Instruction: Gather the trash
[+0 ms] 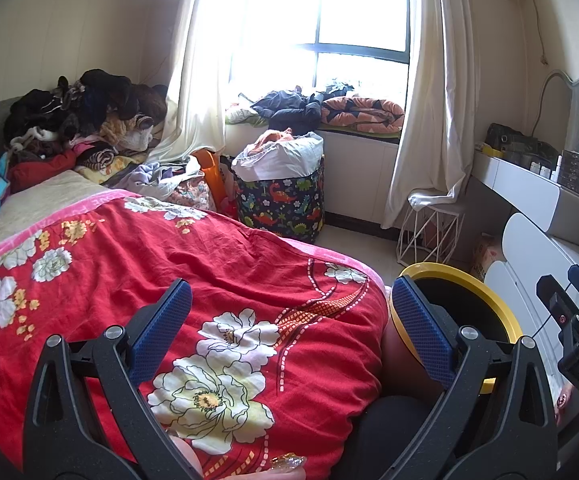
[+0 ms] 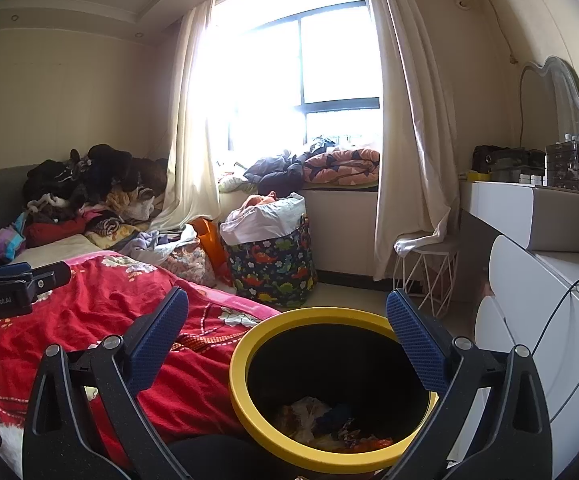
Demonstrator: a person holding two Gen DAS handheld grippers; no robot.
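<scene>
Yellow-rimmed bin holding trash sits under right gripper; left gripper over red bedspread; both fingers apart, empty.

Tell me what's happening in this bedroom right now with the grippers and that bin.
A person holds a gripper in each hand beside a bed covered by a red floral blanket. The right gripper hangs open over a black trash bin with a yellow rim, which already has crumpled trash at the bottom. The left gripper is open over the blanket, holding nothing. Neither gripper carries anything at this moment.
</scene>
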